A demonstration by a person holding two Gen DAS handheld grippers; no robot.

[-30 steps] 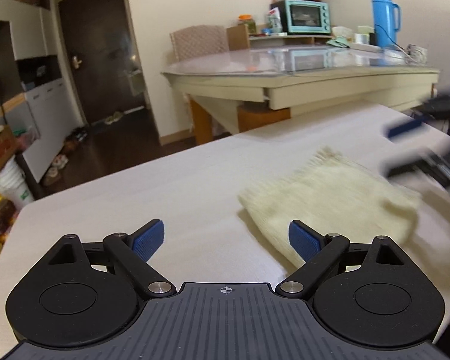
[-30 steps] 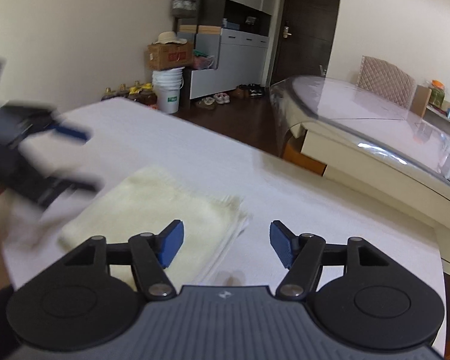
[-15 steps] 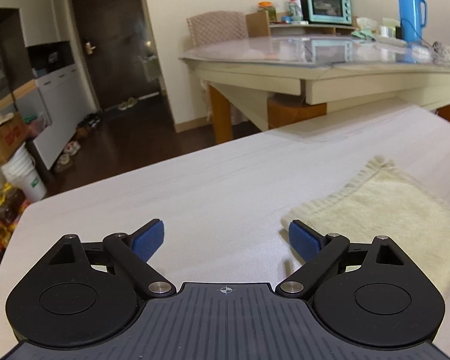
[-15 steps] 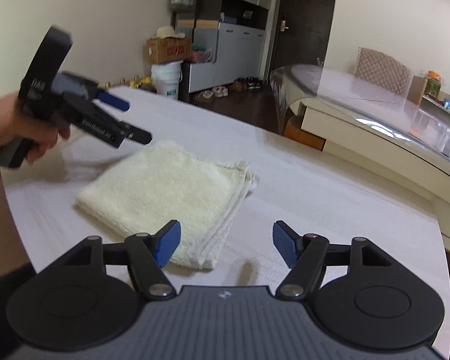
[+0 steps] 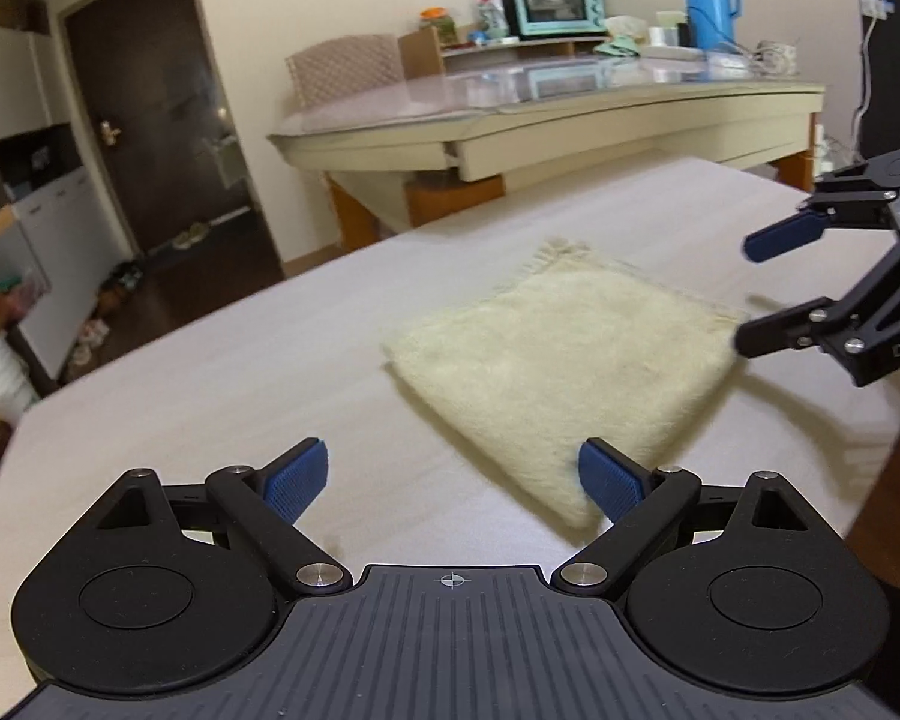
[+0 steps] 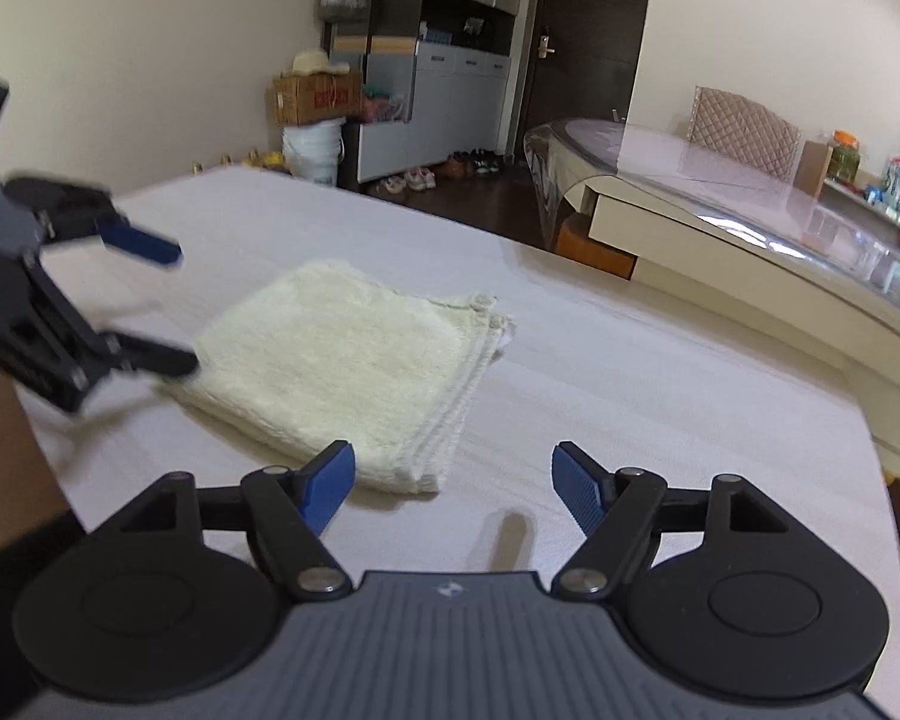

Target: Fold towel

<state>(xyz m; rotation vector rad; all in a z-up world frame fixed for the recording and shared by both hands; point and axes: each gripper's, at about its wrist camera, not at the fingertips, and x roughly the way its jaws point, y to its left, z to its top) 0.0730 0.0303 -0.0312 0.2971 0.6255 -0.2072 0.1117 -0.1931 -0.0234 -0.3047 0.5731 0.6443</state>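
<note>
Towel [image 5: 561, 360] between both spread grippers

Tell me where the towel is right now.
The towel lies folded flat on the white table, between the two open grippers: the left gripper is at one corner, the right gripper at another.

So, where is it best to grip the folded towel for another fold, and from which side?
Probably the loose corner of the towel where stacked layer edges show, nearest the right gripper. Come low from that open side, pinching all layers together; the opposite edge looks like a closed fold.
</note>
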